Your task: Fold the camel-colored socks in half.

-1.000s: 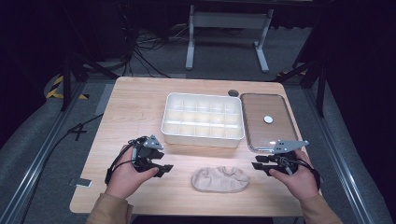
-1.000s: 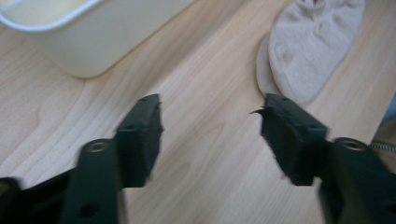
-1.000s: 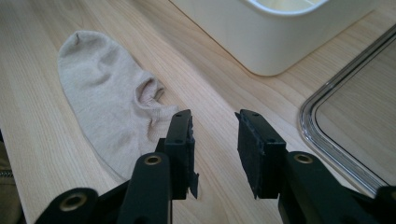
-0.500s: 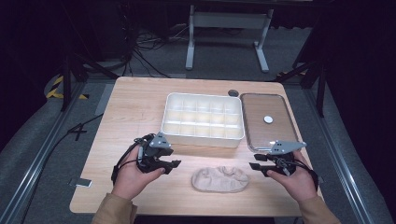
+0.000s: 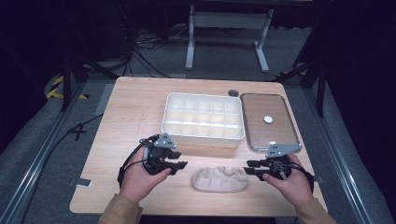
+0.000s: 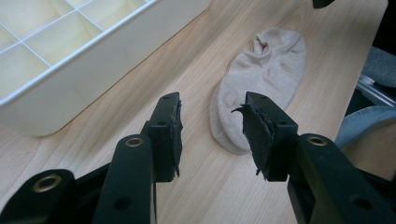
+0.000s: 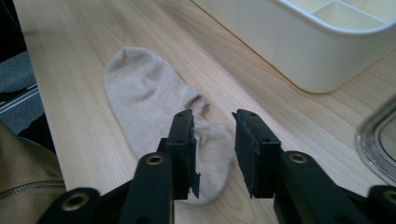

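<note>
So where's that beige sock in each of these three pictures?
High view: the sock lies near the table's front edge, between the two grippers.
Left gripper view: the sock lies upper centre, beyond the open jaws.
Right gripper view: the sock lies left of centre, its near end behind the jaws.
Shared landmark: the white divided tray, beside the sock in every view.

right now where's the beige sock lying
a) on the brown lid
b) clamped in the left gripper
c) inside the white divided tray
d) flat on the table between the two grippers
d: the beige sock lies flat on the table, between the left gripper and the right gripper, neither touching it.
</note>
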The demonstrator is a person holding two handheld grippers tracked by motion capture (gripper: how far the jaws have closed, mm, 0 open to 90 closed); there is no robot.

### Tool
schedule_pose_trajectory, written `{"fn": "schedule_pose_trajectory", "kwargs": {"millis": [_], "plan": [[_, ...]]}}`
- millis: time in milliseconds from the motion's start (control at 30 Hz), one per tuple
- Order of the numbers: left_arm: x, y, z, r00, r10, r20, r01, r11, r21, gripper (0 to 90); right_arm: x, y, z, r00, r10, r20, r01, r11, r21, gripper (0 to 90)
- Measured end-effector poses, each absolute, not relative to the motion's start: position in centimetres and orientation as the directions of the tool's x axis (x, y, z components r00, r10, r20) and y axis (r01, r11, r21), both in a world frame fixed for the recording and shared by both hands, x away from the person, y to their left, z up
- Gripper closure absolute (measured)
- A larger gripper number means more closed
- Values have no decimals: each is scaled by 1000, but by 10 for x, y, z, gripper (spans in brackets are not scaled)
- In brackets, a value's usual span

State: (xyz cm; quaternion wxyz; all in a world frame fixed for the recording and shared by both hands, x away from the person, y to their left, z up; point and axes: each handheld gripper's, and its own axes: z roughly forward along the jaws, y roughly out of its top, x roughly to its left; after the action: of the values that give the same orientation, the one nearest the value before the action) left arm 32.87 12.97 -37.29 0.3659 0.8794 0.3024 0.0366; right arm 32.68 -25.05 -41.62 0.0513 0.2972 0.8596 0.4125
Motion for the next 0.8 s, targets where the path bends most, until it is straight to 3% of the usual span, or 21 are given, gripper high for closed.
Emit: {"fn": "schedule_pose_trajectory", "kwargs": {"millis": [133, 200, 800], "plan": [[328, 129, -373, 812, 565, -148, 504, -551, 665, 566, 324, -243, -417, -836, 531, 141, 441, 495, 749, 864], [328, 129, -373, 812, 565, -147, 504, -551, 665, 556, 323, -239, -417, -846, 518, 129, 423, 503, 754, 900], [329, 129, -378, 804, 572, -163, 521, -545, 657, 493, 319, -204, -432, -876, 460, 146, 400, 524, 752, 898]]}}
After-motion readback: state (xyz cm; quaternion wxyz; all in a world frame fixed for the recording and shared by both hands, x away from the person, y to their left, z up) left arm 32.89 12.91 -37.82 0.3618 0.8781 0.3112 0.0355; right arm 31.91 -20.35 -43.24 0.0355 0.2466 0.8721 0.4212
